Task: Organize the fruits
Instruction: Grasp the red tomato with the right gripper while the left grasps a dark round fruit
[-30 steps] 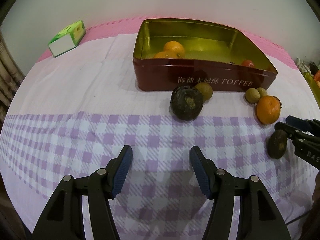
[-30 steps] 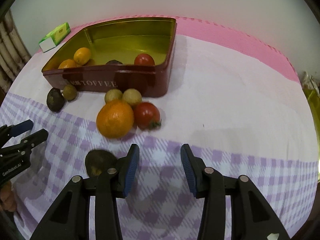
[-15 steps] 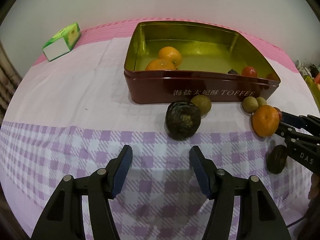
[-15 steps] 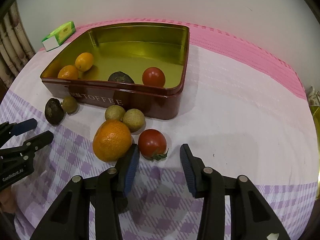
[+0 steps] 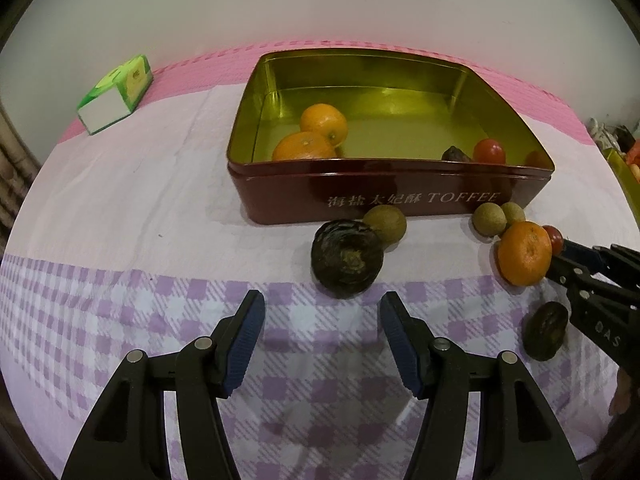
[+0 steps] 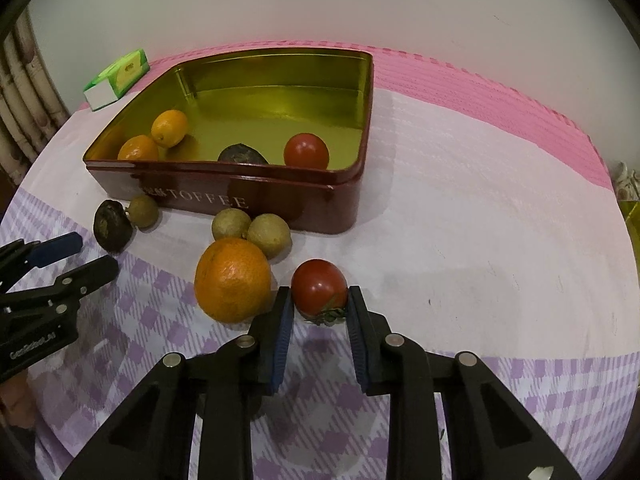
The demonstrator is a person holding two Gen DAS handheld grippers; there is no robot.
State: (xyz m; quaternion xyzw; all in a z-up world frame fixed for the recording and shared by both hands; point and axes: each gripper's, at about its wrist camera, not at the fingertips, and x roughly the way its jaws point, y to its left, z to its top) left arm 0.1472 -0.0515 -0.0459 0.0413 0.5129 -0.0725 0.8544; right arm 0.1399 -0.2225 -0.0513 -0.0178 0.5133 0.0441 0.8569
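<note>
Your right hand-held gripper (image 6: 319, 308) brackets the tomato (image 6: 319, 287) (fingers spread, not pinching) near the toffee tin (image 6: 256, 196); your left hand-held gripper (image 5: 322, 312) gapes empty.

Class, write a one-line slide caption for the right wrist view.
Right hand-held gripper closing around a tomato beside an orange, in front of the toffee tin.
</note>
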